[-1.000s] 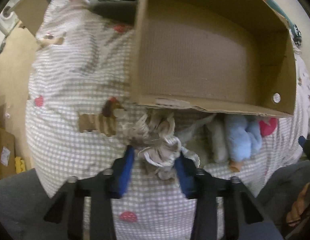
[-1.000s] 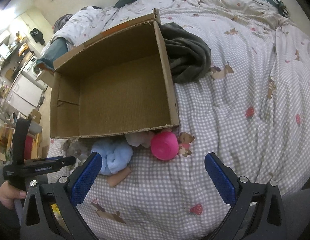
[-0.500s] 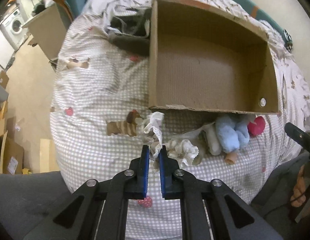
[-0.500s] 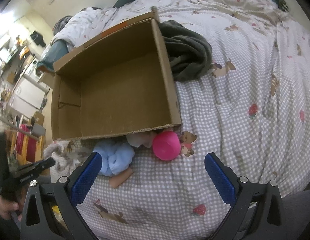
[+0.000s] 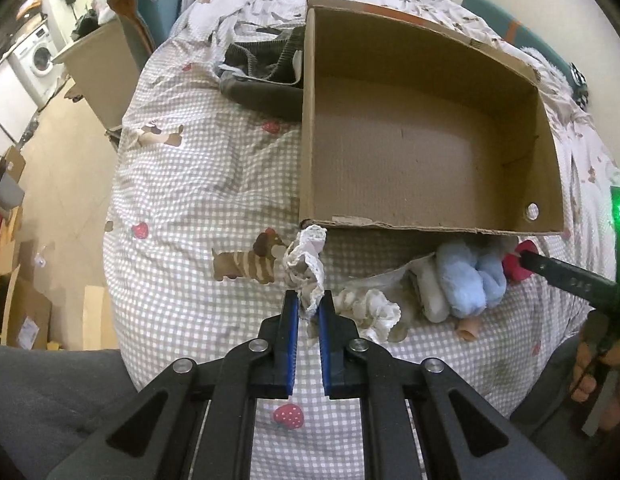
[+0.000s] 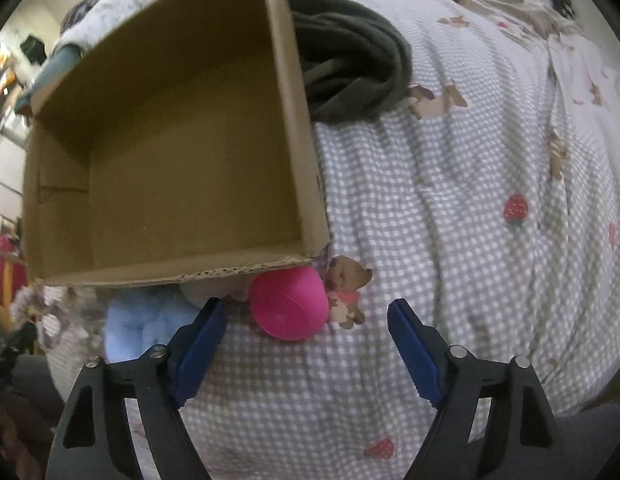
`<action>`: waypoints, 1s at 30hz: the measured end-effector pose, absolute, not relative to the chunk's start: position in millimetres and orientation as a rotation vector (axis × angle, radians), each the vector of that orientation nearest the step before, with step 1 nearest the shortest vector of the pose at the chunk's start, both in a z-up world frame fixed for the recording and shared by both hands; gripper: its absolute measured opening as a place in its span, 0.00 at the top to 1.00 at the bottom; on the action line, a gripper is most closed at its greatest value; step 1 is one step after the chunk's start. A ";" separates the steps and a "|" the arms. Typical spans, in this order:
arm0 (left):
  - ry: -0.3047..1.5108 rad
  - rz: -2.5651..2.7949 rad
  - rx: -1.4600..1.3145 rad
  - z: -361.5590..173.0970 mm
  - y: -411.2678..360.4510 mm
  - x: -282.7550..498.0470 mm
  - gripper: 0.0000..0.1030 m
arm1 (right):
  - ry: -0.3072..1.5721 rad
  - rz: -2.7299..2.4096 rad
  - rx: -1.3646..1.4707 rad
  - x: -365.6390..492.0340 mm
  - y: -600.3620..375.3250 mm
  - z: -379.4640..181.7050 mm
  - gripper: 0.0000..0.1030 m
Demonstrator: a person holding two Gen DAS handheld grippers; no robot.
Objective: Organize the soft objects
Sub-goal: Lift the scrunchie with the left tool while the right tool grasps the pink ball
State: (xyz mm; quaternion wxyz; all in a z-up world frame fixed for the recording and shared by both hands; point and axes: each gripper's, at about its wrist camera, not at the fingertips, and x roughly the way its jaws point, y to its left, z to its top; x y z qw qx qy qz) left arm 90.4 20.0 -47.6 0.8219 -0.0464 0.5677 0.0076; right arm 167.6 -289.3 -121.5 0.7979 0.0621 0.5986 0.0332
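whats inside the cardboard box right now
Nothing shows inside the cardboard box: only bare floor and walls. Its near wall hides a strip of floor behind it. The soft toys lie outside, against that wall.

L hand-held gripper (image 5: pixel 308 306) clamped shut; R hand-held gripper (image 6: pixel 305 320) closing, still wide.

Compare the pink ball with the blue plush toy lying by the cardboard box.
The pink ball is smooth and round; the blue plush toy is fluffy and lumpy. The ball lies at the cardboard box corner, ahead of the open right gripper; the plush lies further along the box wall. Both rest on the checked bedspread, outside the box.
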 end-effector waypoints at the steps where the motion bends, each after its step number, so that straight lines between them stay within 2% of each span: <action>1: 1.214 0.015 -0.102 -47.7 19.8 90.8 0.91 | 1.286 0.068 0.113 169.4 -285.9 -124.0 0.15; 10: 1.216 0.007 -0.116 -48.4 19.2 91.7 0.91 | 1.282 0.073 0.011 178.8 -254.4 -139.3 0.17; 12: 1.214 0.007 -0.115 -48.3 19.3 91.5 0.91 | 1.271 0.079 -0.013 181.1 -246.8 -140.2 0.23; 13: 1.213 0.008 -0.115 -48.3 19.5 91.6 0.91 | 1.268 0.086 -0.023 181.7 -240.4 -142.9 0.29; 15: 1.210 0.011 -0.116 -48.1 20.9 91.6 0.91 | 1.273 0.100 -0.034 183.5 -231.6 -147.0 0.49; 16: 1.209 0.012 -0.116 -48.1 21.4 91.5 0.91 | 1.282 0.107 -0.033 183.7 -227.6 -149.1 0.53; 30: 1.177 0.043 -0.114 -43.3 25.9 88.0 0.91 | 1.232 0.190 0.008 153.9 -206.2 -130.3 0.54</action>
